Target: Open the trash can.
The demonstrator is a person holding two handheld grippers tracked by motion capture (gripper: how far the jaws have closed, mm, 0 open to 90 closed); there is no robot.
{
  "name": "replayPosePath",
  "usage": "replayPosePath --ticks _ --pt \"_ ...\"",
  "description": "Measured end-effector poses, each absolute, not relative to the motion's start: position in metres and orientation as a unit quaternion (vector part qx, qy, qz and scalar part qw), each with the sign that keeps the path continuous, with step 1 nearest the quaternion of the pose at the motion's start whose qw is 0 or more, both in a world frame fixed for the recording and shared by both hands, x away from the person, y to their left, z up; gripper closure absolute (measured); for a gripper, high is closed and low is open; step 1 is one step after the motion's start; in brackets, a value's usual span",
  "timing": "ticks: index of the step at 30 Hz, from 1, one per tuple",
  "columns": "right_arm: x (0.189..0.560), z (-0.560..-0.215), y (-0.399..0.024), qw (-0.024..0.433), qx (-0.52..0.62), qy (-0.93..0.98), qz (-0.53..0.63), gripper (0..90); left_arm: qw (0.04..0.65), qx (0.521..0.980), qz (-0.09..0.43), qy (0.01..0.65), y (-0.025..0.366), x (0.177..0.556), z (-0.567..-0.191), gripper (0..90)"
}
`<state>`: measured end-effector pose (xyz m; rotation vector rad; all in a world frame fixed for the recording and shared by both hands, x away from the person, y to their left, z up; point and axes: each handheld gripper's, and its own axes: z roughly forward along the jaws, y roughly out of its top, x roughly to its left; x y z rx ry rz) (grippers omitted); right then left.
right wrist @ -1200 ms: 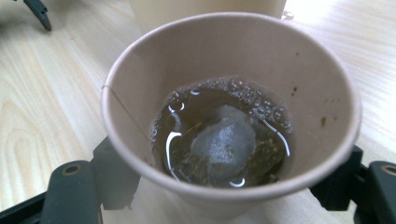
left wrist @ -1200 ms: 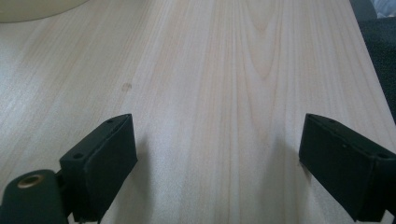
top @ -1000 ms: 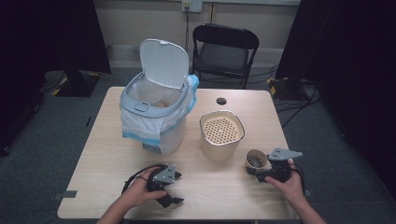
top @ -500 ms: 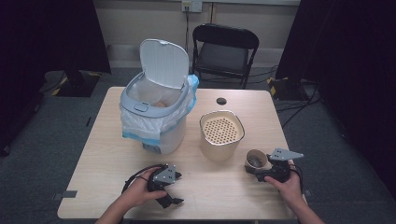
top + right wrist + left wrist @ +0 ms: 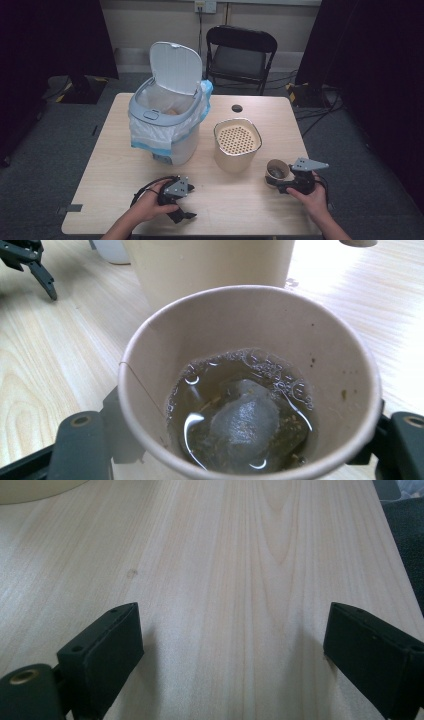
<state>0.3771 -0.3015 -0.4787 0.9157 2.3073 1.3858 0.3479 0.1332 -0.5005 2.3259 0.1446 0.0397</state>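
Observation:
A brown paper cup stands near the table's right front edge. My right gripper is shut on it, and its jaws have just been closing further, one against each side of the cup. Inside the cup a tea bag lies in a little dark liquid. My left gripper rests at the front of the table under a hand. Its jaws have just been opening, and they stand open over bare wood with nothing between them.
A white bin with a raised lid and a blue-edged liner stands at the back left. A cream pot with a perforated top sits mid-table beside the cup. A small black disc lies behind it. A folding chair stands beyond the table.

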Motion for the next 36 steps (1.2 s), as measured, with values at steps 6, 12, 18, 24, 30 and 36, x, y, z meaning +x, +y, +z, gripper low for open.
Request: replayPosePath --ticks 6,12,18,24,30,36 --pt "0.383 -0.471 -0.304 0.152 0.322 0.805 0.475 26.1 0.394 0.917 0.016 0.057 0.133 0.348 -0.5 8.3" --pt "0.392 -0.461 -0.302 0.157 0.323 0.805 0.473 26.4 0.395 0.917 0.016 0.057 0.133 0.348 -0.501 8.3" --pt "0.404 -0.455 -0.297 0.163 0.322 0.809 0.464 26.4 0.394 0.917 0.016 0.057 0.133 0.348 -0.501 8.3" --pt "0.415 -0.449 -0.294 0.162 0.322 0.813 0.457 26.5 0.394 0.917 0.016 0.057 0.133 0.348 -0.501 8.2" --pt "0.429 -0.442 -0.294 0.164 0.329 0.807 0.462 26.7 0.394 0.917 0.016 0.057 0.133 0.348 -0.501 8.2" --pt "0.444 -0.436 -0.295 0.172 0.331 0.811 0.45 26.8 0.394 0.917 0.016 0.057 0.133 0.348 -0.501 8.2"
